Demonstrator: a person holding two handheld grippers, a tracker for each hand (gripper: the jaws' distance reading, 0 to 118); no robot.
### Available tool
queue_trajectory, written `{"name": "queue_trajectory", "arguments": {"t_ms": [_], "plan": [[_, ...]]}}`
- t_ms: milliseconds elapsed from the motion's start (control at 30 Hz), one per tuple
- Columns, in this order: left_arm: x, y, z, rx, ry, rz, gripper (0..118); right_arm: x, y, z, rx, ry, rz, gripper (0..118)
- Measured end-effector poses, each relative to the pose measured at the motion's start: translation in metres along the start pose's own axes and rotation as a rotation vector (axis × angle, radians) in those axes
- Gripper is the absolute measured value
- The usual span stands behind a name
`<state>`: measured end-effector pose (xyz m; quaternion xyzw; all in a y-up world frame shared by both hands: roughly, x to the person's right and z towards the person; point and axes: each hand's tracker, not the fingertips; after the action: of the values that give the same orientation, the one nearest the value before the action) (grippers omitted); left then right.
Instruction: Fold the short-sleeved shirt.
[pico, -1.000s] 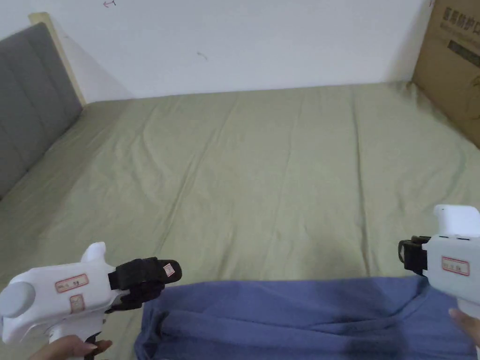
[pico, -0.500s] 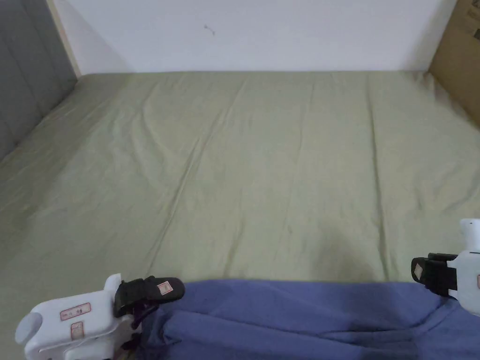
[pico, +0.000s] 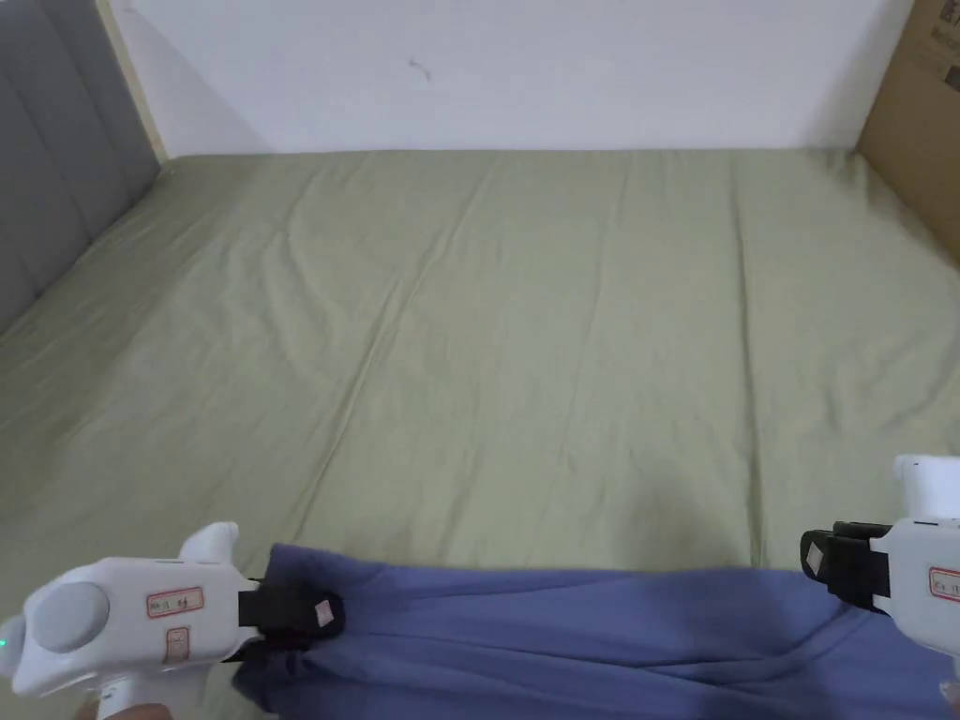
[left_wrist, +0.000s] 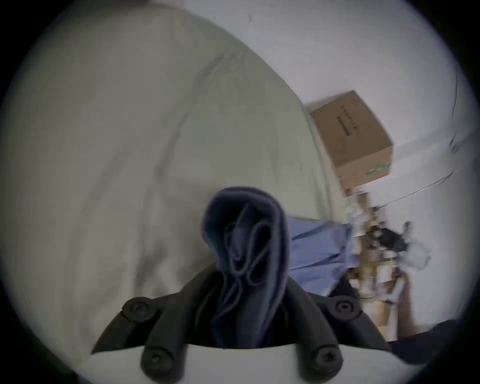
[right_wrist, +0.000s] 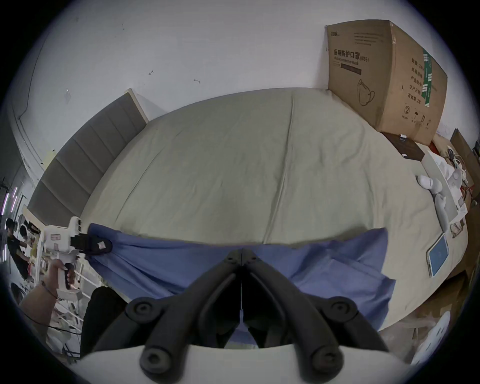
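The blue short-sleeved shirt (pico: 581, 637) lies across the near edge of the bed, its upper edge stretched in a line between both grippers. My left gripper (pico: 319, 614) is shut on the shirt's left corner; in the left gripper view a bunched fold of blue cloth (left_wrist: 246, 233) stands up between the jaws (left_wrist: 246, 280). At the shirt's right end, my right gripper (pico: 814, 559) has its jaws together on the cloth's top edge (right_wrist: 241, 251). The right gripper view has the shirt (right_wrist: 161, 257) running leftward to the left gripper (right_wrist: 104, 245), held by a hand.
The olive bed sheet (pico: 525, 356) spreads wide beyond the shirt. A grey headboard (pico: 47, 187) bounds the left side and a cardboard box (pico: 923, 103) stands at the far right corner. A tablet (right_wrist: 439, 254) and white items lie along the bed's right edge.
The left gripper, slightly open beside the shirt's left corner a second ago, has closed on it. The shirt's top edge is now pulled straight between the grippers.
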<state>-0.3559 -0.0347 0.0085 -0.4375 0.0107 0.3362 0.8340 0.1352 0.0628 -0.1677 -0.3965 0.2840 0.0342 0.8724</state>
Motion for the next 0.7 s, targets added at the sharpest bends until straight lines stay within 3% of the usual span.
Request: {"name": "queue_trajectory", "arguments": {"t_ms": [33,133,167,267,300,400,433,467,500,533,600,667,700], "plan": [[0.012,0.002,0.012,0.023,0.115,-0.061,5,0.007,0.001,-0.001,0.053,0.008,0.044,0],[0.059,-0.003,0.029,0.064,0.566,-0.367,5,-0.001,-0.016,0.011,0.070,0.021,0.045,0],[0.068,-0.006,0.029,0.068,0.613,-0.419,5,0.028,-0.025,0.002,-0.161,-0.076,-0.180,0],[0.089,-0.005,0.026,0.055,0.471,-0.335,6,0.042,-0.018,-0.013,-0.153,-0.073,-0.197,0],[0.098,-0.004,0.021,0.034,0.368,-0.283,6,0.027,-0.004,0.001,0.074,0.060,-0.008,0],[0.132,-0.003,-0.006,-0.021,0.109,-0.163,6,0.026,-0.017,0.013,0.083,0.069,-0.031,0],[0.144,-0.004,-0.019,-0.049,0.046,-0.145,6,0.030,-0.029,0.023,0.055,0.002,-0.094,0],[0.159,-0.006,-0.033,-0.069,-0.003,-0.136,13,0.029,-0.037,0.030,0.054,0.003,-0.103,0],[0.173,-0.007,-0.049,-0.100,-0.028,-0.158,29,0.027,-0.045,0.037,0.056,0.011,-0.105,0],[0.182,-0.007,-0.067,-0.131,-0.062,-0.165,56,0.024,-0.054,0.045,0.058,0.010,-0.106,0],[0.200,-0.009,-0.096,-0.185,-0.091,-0.154,78,0.030,-0.031,0.042,0.017,0.012,-0.107,0],[0.212,-0.012,-0.117,-0.238,-0.127,-0.153,116,0.028,-0.040,0.052,0.019,0.000,-0.112,0],[0.216,-0.011,-0.118,-0.221,-0.137,-0.155,116,0.044,-0.027,0.042,-0.001,0.003,-0.132,0]]}}
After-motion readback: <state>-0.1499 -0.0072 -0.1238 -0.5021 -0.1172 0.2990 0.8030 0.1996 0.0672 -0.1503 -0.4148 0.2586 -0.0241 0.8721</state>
